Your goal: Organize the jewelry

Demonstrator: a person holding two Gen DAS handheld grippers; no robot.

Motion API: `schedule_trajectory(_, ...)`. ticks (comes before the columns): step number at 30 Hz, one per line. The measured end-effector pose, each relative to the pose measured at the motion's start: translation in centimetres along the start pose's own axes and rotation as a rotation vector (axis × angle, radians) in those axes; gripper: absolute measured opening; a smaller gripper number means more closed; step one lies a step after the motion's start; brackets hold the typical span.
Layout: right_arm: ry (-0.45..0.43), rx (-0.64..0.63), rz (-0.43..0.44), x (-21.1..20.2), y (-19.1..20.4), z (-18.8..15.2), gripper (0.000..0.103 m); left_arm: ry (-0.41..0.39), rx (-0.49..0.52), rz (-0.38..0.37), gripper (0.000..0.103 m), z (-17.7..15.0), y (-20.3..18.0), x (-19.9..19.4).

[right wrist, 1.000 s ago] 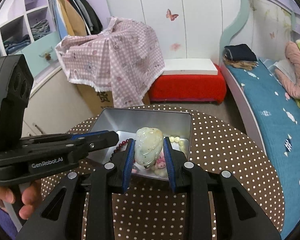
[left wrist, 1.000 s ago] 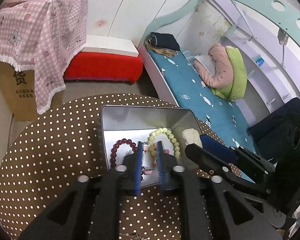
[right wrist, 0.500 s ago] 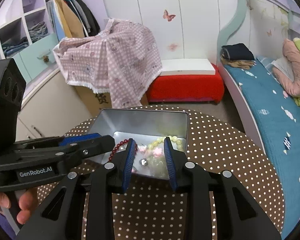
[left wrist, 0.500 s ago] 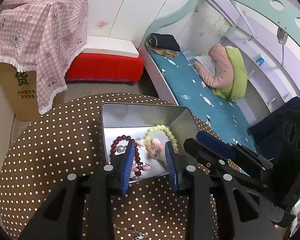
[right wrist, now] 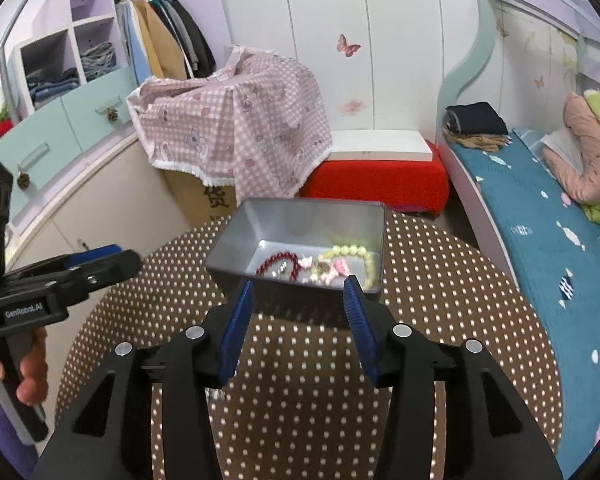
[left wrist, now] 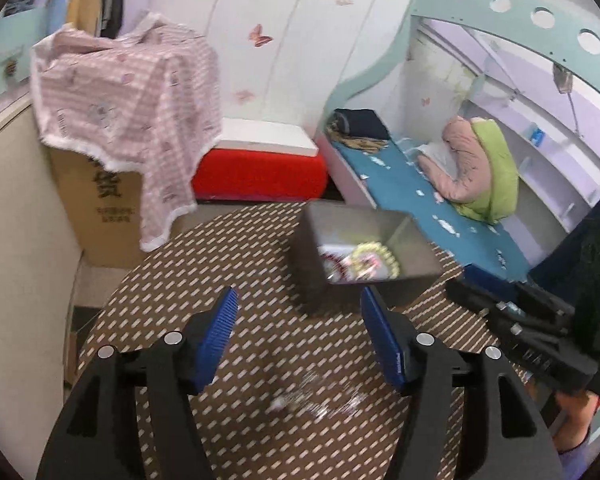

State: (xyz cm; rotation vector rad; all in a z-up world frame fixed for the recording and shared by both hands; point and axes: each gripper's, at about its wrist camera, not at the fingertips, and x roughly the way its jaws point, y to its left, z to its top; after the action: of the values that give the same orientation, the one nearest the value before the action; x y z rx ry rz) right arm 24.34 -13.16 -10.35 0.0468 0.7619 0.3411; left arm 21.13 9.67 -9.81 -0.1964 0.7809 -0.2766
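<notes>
Both hand-held grippers were wide open and held nothing: left hand-held gripper [left wrist: 298, 320] read "GenRobot.AI"; right hand-held gripper [right wrist: 298, 306] faced the tin box [right wrist: 300, 216].

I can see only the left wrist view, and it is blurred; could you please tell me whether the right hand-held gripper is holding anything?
Observer: No. The right hand-held gripper is open and empty, just in front of the metal tin.
Operator: Thank you. What lies in the tin?
Observer: A dark red bead bracelet, a pale green bead bracelet, and small pink pieces between them.
</notes>
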Motion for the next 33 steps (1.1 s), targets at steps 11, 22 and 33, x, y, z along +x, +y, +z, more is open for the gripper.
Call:
schedule_trajectory(11,0.069,0.001,0.007,0.1,1.1,-4.0,0.047,0.103,0.005,0.003,0.060,-5.1,0.9,1.9)
schedule_trajectory(22,0.148,-0.027,0.035,2.7,3.0,-6.4,0.048,0.100,0.075,0.040,0.047,-7.1,0.1,2.5)
schedule_trajectory(33,0.179,-0.046,0.056,4.5,4.5,-6.5,0.048,0.108,0.023,0.014,0.008,-7.0,1.6,3.3)
